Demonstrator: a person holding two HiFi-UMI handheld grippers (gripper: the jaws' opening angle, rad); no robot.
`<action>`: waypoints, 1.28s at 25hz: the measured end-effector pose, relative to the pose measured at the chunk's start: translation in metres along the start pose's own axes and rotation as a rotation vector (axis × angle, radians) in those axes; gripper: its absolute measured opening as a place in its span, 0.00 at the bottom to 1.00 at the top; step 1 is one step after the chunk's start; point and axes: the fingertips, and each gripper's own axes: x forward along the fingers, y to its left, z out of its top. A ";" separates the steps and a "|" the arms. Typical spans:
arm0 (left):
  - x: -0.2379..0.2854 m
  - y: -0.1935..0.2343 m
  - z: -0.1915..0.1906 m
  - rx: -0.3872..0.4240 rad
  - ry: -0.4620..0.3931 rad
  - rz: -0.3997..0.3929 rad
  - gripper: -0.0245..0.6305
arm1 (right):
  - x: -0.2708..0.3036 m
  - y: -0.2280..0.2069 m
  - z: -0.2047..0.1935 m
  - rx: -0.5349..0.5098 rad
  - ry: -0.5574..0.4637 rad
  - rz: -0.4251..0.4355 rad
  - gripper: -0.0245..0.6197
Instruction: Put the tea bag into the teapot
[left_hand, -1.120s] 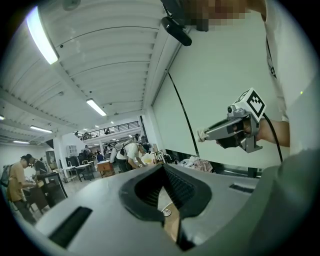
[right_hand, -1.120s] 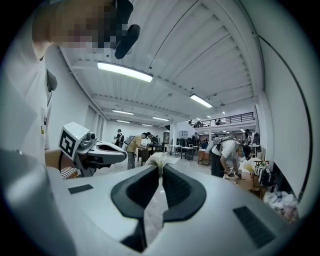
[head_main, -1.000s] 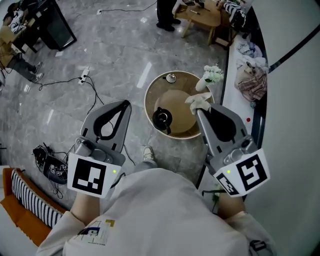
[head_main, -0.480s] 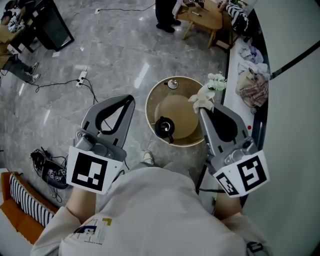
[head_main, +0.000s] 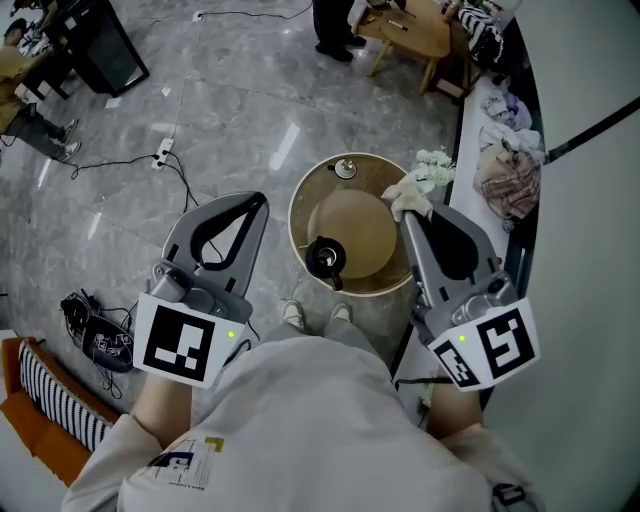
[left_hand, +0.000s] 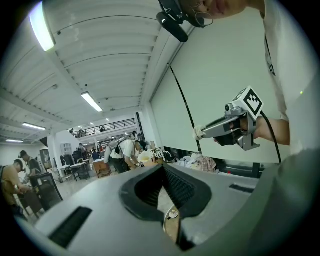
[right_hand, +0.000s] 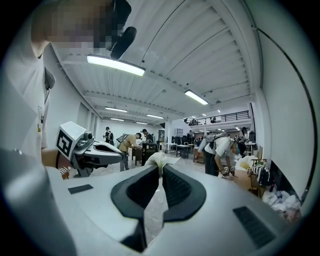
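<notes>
A black teapot (head_main: 325, 258) stands at the near edge of a tan mat on the round table (head_main: 302, 190). Its small lid (head_main: 343, 167) lies at the table's far side. My right gripper (head_main: 410, 205) hovers over the table's right rim, shut on a white tea bag (head_main: 407, 196) that sticks out past its tips. In the right gripper view the tea bag (right_hand: 159, 160) shows pinched between the jaws. My left gripper (head_main: 252, 205) is held left of the table, shut and empty; the left gripper view shows its jaws (left_hand: 161, 166) closed together.
White flowers (head_main: 435, 165) stand at the table's right rim. A long ledge (head_main: 500, 130) with piled cloth runs along the right wall. Cables (head_main: 180, 170) and a black bag (head_main: 100, 340) lie on the grey floor to the left. People stand at the far end.
The person has stepped closer: both shoes now show below the table. The right gripper with the tea bag has drifted slightly right and away from the teapot. The left gripper barely moved.
</notes>
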 end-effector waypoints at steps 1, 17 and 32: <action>0.001 -0.003 0.000 0.009 0.006 0.004 0.05 | -0.002 -0.001 -0.003 0.009 -0.001 0.010 0.07; 0.044 -0.002 -0.010 -0.034 0.069 0.060 0.05 | 0.022 -0.039 -0.037 0.042 0.139 0.095 0.07; 0.097 -0.011 -0.104 -0.126 0.217 -0.011 0.05 | 0.075 -0.036 -0.146 0.093 0.413 0.135 0.07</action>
